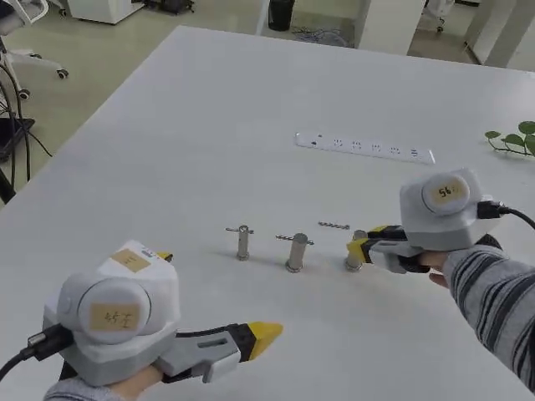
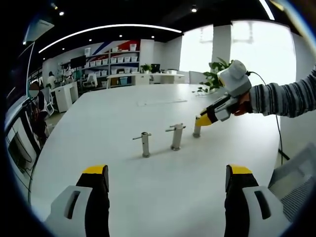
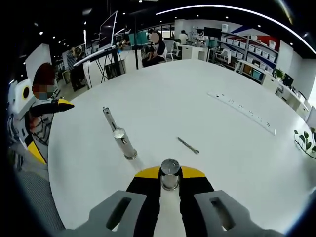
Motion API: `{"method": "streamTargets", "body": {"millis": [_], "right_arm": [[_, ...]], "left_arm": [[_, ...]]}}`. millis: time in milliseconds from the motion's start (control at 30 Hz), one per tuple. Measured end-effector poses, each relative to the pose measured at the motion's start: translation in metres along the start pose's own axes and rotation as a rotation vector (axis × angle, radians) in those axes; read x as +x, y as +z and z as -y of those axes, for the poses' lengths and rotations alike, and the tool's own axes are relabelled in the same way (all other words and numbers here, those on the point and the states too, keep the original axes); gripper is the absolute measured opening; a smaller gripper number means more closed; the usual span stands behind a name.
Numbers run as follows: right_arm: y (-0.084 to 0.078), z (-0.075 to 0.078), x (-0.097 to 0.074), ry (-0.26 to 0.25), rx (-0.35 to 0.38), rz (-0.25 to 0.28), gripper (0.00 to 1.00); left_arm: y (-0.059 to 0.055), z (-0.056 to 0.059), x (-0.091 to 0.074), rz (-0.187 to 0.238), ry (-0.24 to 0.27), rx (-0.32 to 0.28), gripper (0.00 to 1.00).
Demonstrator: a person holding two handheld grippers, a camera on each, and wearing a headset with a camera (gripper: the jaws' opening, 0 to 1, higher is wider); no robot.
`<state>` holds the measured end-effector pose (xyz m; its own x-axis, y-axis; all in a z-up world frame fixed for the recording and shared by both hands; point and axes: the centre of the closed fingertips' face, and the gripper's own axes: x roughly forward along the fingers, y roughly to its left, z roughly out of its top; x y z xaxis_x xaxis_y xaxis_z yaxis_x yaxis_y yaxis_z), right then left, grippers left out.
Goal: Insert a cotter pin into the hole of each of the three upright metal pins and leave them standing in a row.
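Observation:
Three upright metal pins stand in a row on the white table (image 1: 192,150). A cotter pin crosses the top of both the left pin (image 1: 242,242) and the middle pin (image 1: 295,251). My right gripper (image 1: 359,248) is shut on the right pin (image 1: 355,255), whose round top (image 3: 170,167) sits between the yellow jaw tips in the right gripper view. A loose cotter pin (image 1: 333,225) lies flat just behind the row. My left gripper (image 1: 251,349) hovers open and empty near the front edge, facing the left pin (image 2: 144,144) and middle pin (image 2: 176,137) from a distance.
A white power strip (image 1: 365,148) lies further back on the table. Green plant leaves (image 1: 514,140) reach in at the right edge. Office chairs and desks stand beyond the table.

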<state>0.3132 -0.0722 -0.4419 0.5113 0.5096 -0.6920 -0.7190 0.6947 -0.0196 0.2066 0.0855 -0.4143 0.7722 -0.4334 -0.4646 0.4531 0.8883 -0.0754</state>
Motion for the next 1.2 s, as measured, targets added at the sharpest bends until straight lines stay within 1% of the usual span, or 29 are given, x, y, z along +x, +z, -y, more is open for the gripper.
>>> {"method": "streamTargets", "body": {"millis": [167,267,367,467,600,700,800,1200], "right_arm": [[-0.004,-0.008,-0.009,-0.005,0.011,0.005,0.08],[-0.005,-0.014,-0.011,-0.008,0.007,0.006,0.08],[-0.008,-0.021,-0.011,-0.005,0.013,0.005,0.08],[-0.01,-0.028,-0.011,-0.004,0.015,0.008,0.08],[-0.011,-0.037,-0.012,-0.001,0.022,0.017,0.08],[-0.012,-0.044,-0.011,-0.008,0.044,0.022,0.08],[-0.012,-0.049,-0.01,-0.018,0.053,0.027,0.08],[-0.014,-0.068,-0.007,-0.019,0.078,0.05,0.08]], "left_arm": [[0.002,0.004,-0.003,0.004,-0.016,0.02,0.97],[0.002,0.005,-0.005,0.006,-0.019,0.024,0.97],[0.003,0.007,-0.007,0.021,-0.02,0.036,0.97],[0.003,0.007,-0.008,0.028,-0.022,0.04,0.97],[0.003,0.007,-0.01,0.028,-0.022,0.045,0.97],[0.003,0.007,-0.011,0.033,-0.022,0.049,0.97],[0.003,0.008,-0.011,0.033,-0.025,0.051,0.97],[-0.002,0.013,-0.011,0.024,-0.032,0.053,0.96]]}}
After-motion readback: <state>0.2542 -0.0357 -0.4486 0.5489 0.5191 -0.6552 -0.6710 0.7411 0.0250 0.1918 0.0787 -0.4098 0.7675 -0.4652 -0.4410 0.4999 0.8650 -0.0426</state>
